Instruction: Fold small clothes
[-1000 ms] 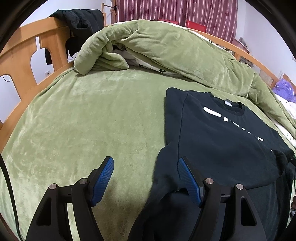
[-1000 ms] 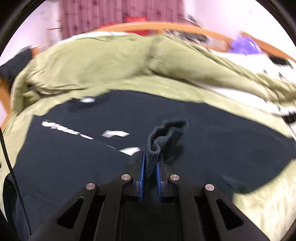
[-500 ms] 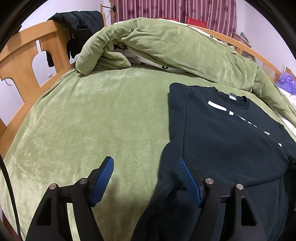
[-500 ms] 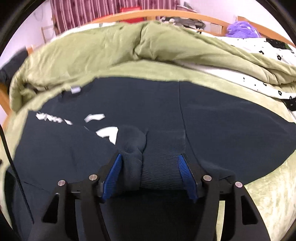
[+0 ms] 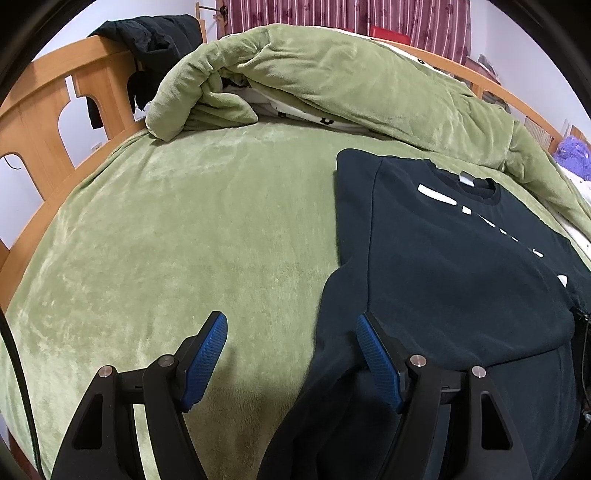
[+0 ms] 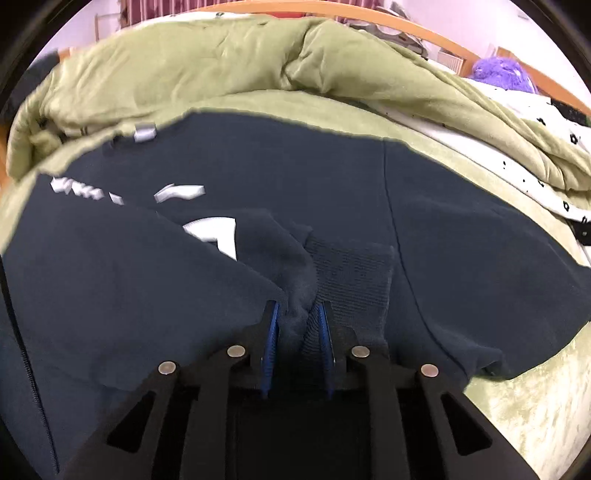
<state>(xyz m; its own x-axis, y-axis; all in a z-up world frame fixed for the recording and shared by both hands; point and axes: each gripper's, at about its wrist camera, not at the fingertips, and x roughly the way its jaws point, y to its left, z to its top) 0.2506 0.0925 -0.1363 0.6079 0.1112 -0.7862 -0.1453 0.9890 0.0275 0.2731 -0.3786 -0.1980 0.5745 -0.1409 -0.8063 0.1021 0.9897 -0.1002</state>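
One dark fleecy sweatshirt — right gripper just closing, pinching its ribbed cuff; left gripper gapes empty — lower centre.

sweatshirt: one, dark, white print, on the sheet
sleeve cuff: one in view
grippers: two, left gripper and right gripper
green sheet: one
green duvet: one, along the far edge
black garment: one, on the bed frame
purple plush: one, far right corner
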